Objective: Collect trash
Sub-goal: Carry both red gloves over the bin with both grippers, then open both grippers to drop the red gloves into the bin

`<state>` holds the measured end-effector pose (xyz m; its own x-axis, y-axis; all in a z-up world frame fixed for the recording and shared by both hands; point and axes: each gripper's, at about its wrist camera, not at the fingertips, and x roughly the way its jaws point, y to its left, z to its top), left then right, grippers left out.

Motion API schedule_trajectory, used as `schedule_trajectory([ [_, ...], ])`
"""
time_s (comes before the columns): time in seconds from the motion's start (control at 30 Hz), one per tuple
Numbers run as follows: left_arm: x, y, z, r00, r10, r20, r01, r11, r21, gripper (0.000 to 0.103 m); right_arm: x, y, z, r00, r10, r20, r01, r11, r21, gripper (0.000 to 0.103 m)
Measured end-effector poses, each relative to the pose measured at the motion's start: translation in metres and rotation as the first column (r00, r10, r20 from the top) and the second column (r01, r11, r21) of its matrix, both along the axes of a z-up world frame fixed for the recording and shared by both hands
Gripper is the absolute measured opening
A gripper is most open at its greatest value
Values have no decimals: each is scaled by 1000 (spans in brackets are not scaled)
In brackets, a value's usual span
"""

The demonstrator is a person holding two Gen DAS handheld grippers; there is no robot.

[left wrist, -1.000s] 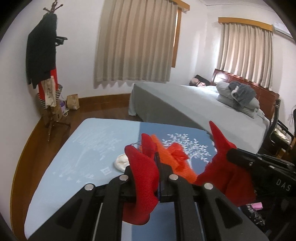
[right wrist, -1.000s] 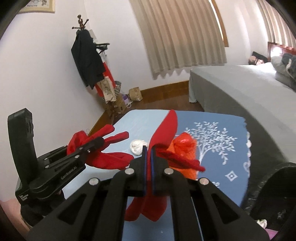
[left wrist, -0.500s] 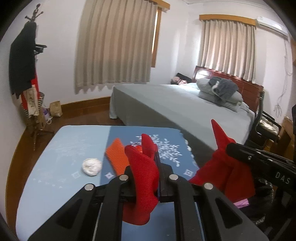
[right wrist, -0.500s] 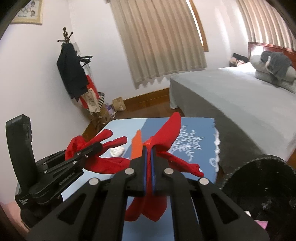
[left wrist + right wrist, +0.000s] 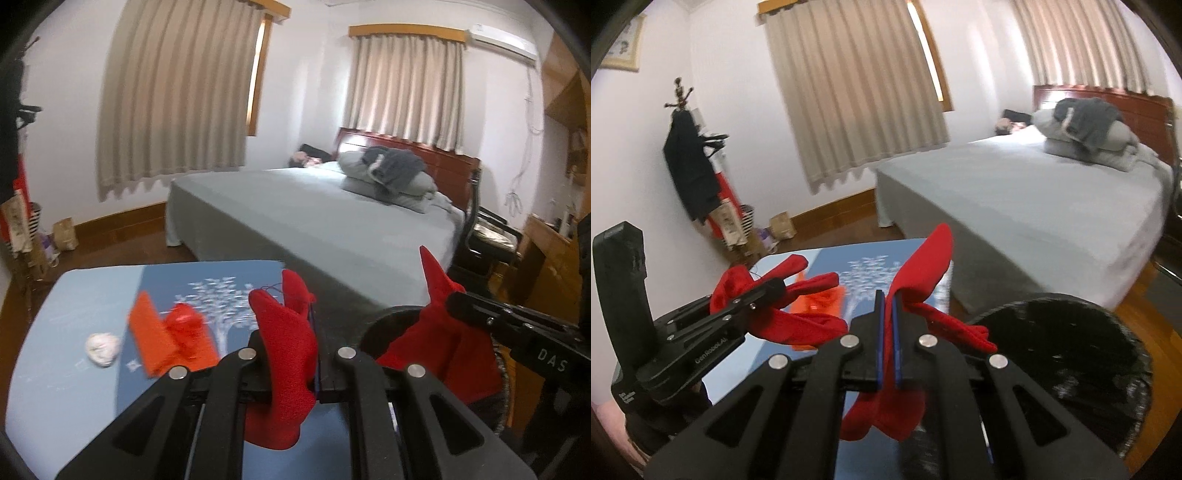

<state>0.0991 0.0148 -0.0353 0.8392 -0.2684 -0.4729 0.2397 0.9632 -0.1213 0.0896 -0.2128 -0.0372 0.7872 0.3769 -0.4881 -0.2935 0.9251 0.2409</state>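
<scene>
Now both grippers carry red cloth. Left gripper (image 5: 314, 332): jaws pinched tight on a red cloth piece (image 5: 288, 354), which stands up between the fingers and droops below them. Right gripper (image 5: 886, 306): jaws clamped on a second red cloth piece (image 5: 923, 266), one flap pointing up, the rest hanging under the fingers. Whether the two pieces join into one cloth, cannot tell.

Against the frames a second ago: both views have swung rightward. Black bin (image 5: 1071, 354) was only a sliver at the right edge of the right wrist view; its rim and dark interior fill the lower right there, just beside the right gripper's cloth. In the left wrist view the bin rim (image 5: 380, 325) shows behind the right gripper (image 5: 443, 295), where earlier it was hidden.

Left behind on the table's blue cloth (image 5: 74, 314): orange item (image 5: 162, 339) and a white crumpled wad (image 5: 102, 349), close together but apart. Both sat near centre of the left view before; now they lie to the left of the fingers.

Beyond: grey bed (image 5: 314, 221), beige curtains (image 5: 177, 96). The coat rack (image 5: 690, 166) has slid almost out of the left wrist view.
</scene>
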Motion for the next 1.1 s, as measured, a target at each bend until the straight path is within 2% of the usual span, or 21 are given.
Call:
schedule_trajectory([
  [0.5, 22, -114, -1, 978, -206, 14, 206, 978, 4, 12, -17, -108, -22, 975, -221, -19, 220, 975, -28, 3],
  [0.77, 31, -162, -11, 961, -275, 8, 275, 961, 13, 12, -18, -136, -35, 963, -265, -36, 264, 964, -31, 3],
  [1.1, 39, -199, -26, 945, -327, -26, 328, 944, 27, 12, -15, -159, -47, 951, -303, -65, 302, 953, -27, 3],
])
